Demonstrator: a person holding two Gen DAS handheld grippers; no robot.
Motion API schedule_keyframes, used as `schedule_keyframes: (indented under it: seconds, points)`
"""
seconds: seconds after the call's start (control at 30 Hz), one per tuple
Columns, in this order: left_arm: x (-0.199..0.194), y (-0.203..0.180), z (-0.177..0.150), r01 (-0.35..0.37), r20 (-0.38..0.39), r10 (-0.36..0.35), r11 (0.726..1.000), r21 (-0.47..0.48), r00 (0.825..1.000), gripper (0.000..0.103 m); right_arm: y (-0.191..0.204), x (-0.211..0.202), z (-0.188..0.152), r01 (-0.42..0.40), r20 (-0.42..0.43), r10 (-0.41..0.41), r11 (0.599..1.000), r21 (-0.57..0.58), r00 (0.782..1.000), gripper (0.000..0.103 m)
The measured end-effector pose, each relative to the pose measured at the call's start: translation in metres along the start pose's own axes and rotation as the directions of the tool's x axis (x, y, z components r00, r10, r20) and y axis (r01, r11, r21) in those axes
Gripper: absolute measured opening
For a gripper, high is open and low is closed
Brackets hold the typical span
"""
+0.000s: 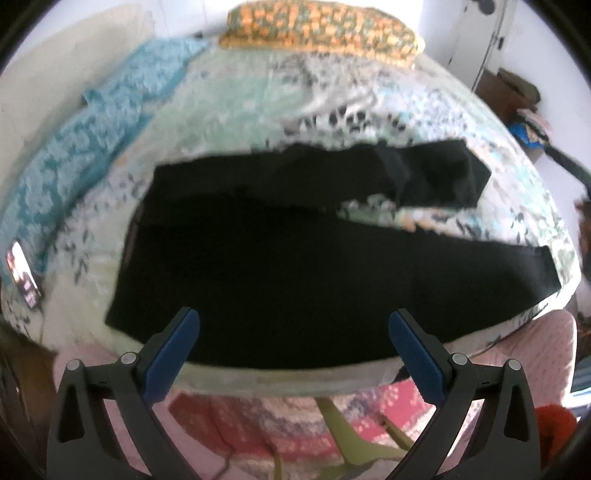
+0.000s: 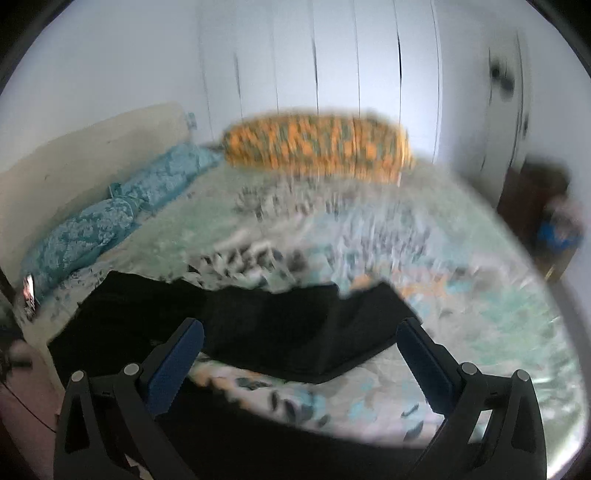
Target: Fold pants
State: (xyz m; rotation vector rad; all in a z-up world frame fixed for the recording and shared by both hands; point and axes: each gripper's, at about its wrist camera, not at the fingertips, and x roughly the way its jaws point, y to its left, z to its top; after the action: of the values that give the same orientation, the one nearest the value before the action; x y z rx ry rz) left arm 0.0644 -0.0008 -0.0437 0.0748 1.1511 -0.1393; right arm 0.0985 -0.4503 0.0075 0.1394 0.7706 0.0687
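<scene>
Pants (image 1: 280, 273) lie spread on the bed (image 1: 258, 99), legs splayed away from the waist. Left gripper (image 1: 294, 349) wide open, empty, over the near edge. Right wrist view: right gripper (image 2: 300, 356) equally wide, empty, above the far leg. Judged pre-fold; next, pinch hems.

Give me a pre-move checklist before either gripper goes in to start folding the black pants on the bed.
1. Left gripper open and holding nothing: ok.
2. Right gripper open and holding nothing: ok.
3. Black pants spread on the patterned bedspread with both legs apart: ok.
4. Pants lying flat: not ok, the far leg looks bunched near its end.
5. Nothing lying on the pants: ok; the orange pillow and teal bolster sit apart from them.
6. Sharp view of the leg hems for aiming: cannot tell, both views are blurred.
</scene>
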Motion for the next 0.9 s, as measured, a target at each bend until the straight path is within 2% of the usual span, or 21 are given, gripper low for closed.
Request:
schedule_keyframes:
  seconds: [0.07,0.1,0.13,0.2,0.23,0.27,0.33,0.4,0.43,0.47,0.5,0.53,0.57,0.6,0.63,0.7,0.8,0.9]
  points:
    - [0.009,-0.002,0.0,-0.009,-0.032,0.009,1.0,-0.018,0.999,0.102,-0.044,0.045,0.019,0.008,-0.052,-0.006,0.999,0.044,0.999,0.102]
    - [0.014,-0.004,0.002,-0.019,-0.047,0.018,1.0,-0.024,0.999,0.102,-0.067,0.081,0.03,0.008,-0.112,-0.002,0.999,0.045,0.994,0.1]
    - [0.017,-0.005,0.004,-0.031,-0.056,0.03,0.999,-0.026,0.998,0.102,-0.083,0.114,0.039,0.028,-0.169,-0.02,0.999,0.043,0.985,0.093]
    - [0.02,-0.007,0.007,-0.054,-0.067,0.052,0.998,-0.028,0.996,0.102,-0.107,0.168,0.05,0.027,-0.275,-0.008,0.998,0.065,0.961,0.087]
    - [0.022,-0.008,0.009,-0.063,-0.07,0.061,0.998,-0.031,0.996,0.102,-0.113,0.183,0.051,0.04,-0.292,-0.022,0.998,0.057,0.956,0.082]
    - [0.025,-0.009,0.011,-0.076,-0.078,0.073,0.997,-0.034,0.994,0.102,-0.118,0.208,0.058,0.044,-0.312,-0.031,0.998,0.033,0.949,0.082]
    - [0.032,-0.008,0.013,-0.102,-0.101,0.098,0.994,-0.04,0.99,0.102,-0.118,0.233,0.059,0.029,-0.346,-0.026,1.0,0.003,0.938,0.082]
    - [0.043,-0.006,0.014,-0.14,-0.143,0.133,0.989,-0.042,0.981,0.102,-0.115,0.264,0.06,0.036,-0.403,-0.055,0.998,-0.055,0.913,0.082]
    - [0.046,-0.005,0.015,-0.151,-0.156,0.143,0.988,-0.041,0.977,0.102,-0.116,0.276,0.058,0.025,-0.436,-0.052,0.997,-0.067,0.899,0.078]
    - [0.052,-0.004,0.017,-0.168,-0.174,0.159,0.985,-0.036,0.972,0.102,-0.119,0.292,0.053,0.007,-0.486,-0.046,0.997,-0.081,0.873,0.065]
    - [0.056,-0.004,0.018,-0.176,-0.182,0.167,0.984,-0.031,0.969,0.102,-0.121,0.296,0.051,-0.021,-0.503,-0.019,0.997,-0.073,0.864,0.055]
    - [0.06,-0.005,0.02,-0.186,-0.191,0.178,0.982,-0.024,0.965,0.102,-0.125,0.297,0.052,-0.045,-0.499,0.009,0.997,-0.06,0.866,0.039]
    - [0.065,-0.007,0.023,-0.195,-0.201,0.188,0.981,-0.014,0.961,0.102,-0.127,0.292,0.055,-0.068,-0.498,0.034,0.996,-0.051,0.867,0.01]
    - [0.068,-0.009,0.025,-0.196,-0.205,0.191,0.981,-0.008,0.96,0.102,-0.129,0.281,0.059,-0.082,-0.5,0.043,0.995,-0.056,0.865,0.011]
    - [0.071,-0.012,0.028,-0.191,-0.204,0.187,0.982,0.001,0.961,0.102,-0.131,0.269,0.063,-0.078,-0.487,0.031,0.994,-0.076,0.873,0.011]
    - [0.073,-0.02,0.035,-0.177,-0.191,0.179,0.984,0.026,0.965,0.102,-0.146,0.221,0.072,-0.005,-0.41,-0.047,0.992,-0.126,0.911,0.01]
    - [0.076,-0.034,0.048,-0.158,-0.145,0.168,0.984,0.081,0.975,0.102,-0.181,0.129,0.069,0.099,-0.251,-0.104,0.995,-0.032,0.962,0.011]
    - [0.082,-0.039,0.065,-0.13,-0.093,0.14,0.985,0.111,0.986,0.102,-0.186,0.059,0.043,0.105,-0.127,-0.096,0.993,0.061,0.987,0.011]
